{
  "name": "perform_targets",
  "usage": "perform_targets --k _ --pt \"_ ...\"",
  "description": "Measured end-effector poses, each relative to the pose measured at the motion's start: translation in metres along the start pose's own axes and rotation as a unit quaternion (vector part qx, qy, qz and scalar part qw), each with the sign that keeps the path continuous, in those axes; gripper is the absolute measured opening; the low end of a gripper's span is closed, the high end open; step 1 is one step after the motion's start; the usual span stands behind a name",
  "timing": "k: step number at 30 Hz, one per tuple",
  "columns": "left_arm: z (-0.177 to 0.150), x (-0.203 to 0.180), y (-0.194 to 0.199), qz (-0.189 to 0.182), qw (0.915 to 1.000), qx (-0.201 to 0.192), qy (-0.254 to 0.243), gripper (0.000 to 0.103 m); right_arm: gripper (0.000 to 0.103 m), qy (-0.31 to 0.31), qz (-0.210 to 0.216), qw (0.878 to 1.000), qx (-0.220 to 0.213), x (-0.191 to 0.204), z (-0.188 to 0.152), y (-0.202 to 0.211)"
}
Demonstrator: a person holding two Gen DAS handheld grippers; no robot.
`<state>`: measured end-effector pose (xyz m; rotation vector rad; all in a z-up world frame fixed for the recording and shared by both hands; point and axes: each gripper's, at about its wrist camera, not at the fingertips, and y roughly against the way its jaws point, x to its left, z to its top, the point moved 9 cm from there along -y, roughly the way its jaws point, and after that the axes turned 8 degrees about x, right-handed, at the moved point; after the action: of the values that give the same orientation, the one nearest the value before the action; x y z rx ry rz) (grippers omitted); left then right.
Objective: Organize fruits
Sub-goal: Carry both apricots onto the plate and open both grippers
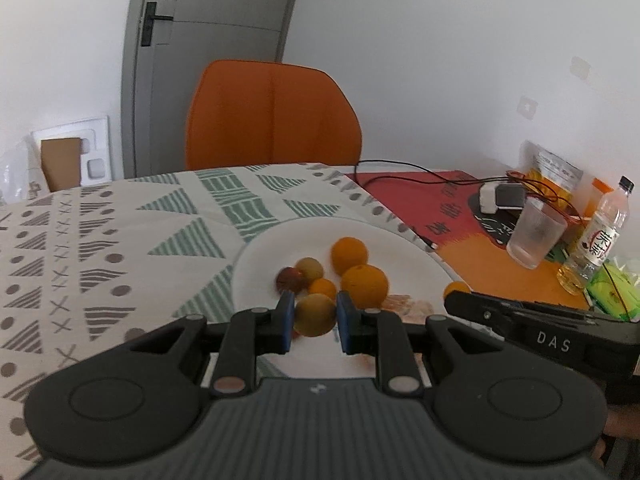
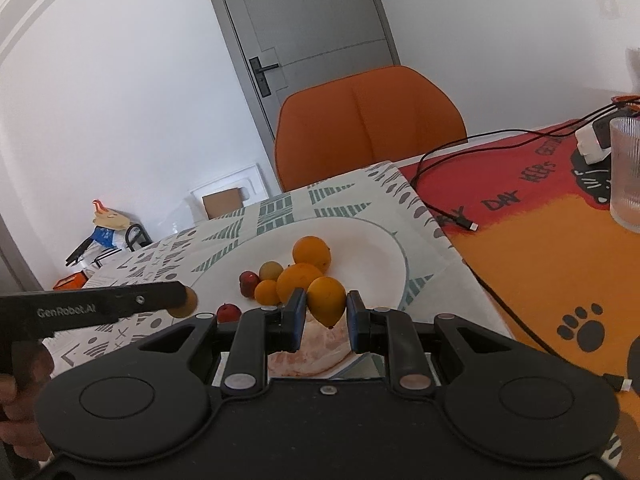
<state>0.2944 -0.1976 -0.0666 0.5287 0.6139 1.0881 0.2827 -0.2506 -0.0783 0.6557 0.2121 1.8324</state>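
Note:
A white plate on the patterned tablecloth holds two oranges, a small orange, a yellowish plum and a red fruit. My left gripper is shut on a yellow-orange plum and holds it above the plate's near edge. My right gripper is shut on a yellow lemon-shaped fruit above the plate. Peeled pink citrus segments lie under it. A small red fruit lies on the cloth left of the plate.
An orange chair stands behind the table. On the red and orange mat to the right are a ribbed glass, a drink bottle, a charger with black cables and snack bags. A grey door is behind.

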Motion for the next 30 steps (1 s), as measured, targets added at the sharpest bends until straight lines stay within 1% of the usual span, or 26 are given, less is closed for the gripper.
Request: perform_targets --k 2,4,13,14,15,17,20,23,25,26,27,30 --pt "-0.002 -0.004 -0.003 -0.007 0.9999 0.007 -0.004 0.021 0.020 -0.001 -0.002 1.000 -0.001 -0.001 0.001 0.001" --pt "-0.002 -0.006 -0.004 -0.006 0.9999 0.008 -0.005 0.021 0.020 -0.003 -0.004 1.000 -0.002 -0.003 0.002 0.001" --pt "0.003 0.018 0.012 0.030 0.9995 -0.003 0.012 0.025 0.020 -0.020 -0.006 1.000 -0.012 -0.005 0.007 -0.004" --pt "0.003 0.021 0.013 0.033 0.9993 -0.003 0.014 0.025 0.021 -0.022 -0.007 1.000 -0.014 -0.005 0.008 -0.004" --pt "0.002 0.024 0.015 0.036 0.9992 -0.003 0.017 0.025 0.025 -0.023 -0.009 1.000 -0.016 -0.006 0.009 -0.005" --pt "0.001 0.028 0.019 0.041 0.9989 -0.002 0.021 0.025 0.029 -0.024 -0.012 0.999 -0.021 -0.005 0.010 -0.004" --pt "-0.001 0.034 0.023 0.047 0.9986 -0.001 0.025 0.026 0.031 -0.019 -0.010 1.000 -0.022 -0.001 0.011 -0.002" --pt "-0.003 0.038 0.027 0.051 0.9982 -0.002 0.031 0.034 0.034 -0.011 -0.009 1.000 -0.023 0.005 0.010 0.001" --pt "-0.003 0.041 0.030 0.056 0.9979 -0.005 0.033 0.044 0.035 -0.006 -0.007 1.000 -0.024 0.009 0.009 0.003" --pt "-0.004 0.043 0.032 0.059 0.9977 -0.006 0.034 0.046 0.036 -0.004 -0.006 1.000 -0.023 0.011 0.009 0.003" --pt "-0.004 0.044 0.034 0.062 0.9974 -0.008 0.035 0.052 0.036 -0.003 -0.005 1.000 -0.023 0.013 0.009 0.004" --pt "-0.003 0.049 0.042 0.070 0.9966 -0.018 0.039 0.062 0.040 0.001 -0.003 1.000 -0.024 0.019 0.008 0.007"
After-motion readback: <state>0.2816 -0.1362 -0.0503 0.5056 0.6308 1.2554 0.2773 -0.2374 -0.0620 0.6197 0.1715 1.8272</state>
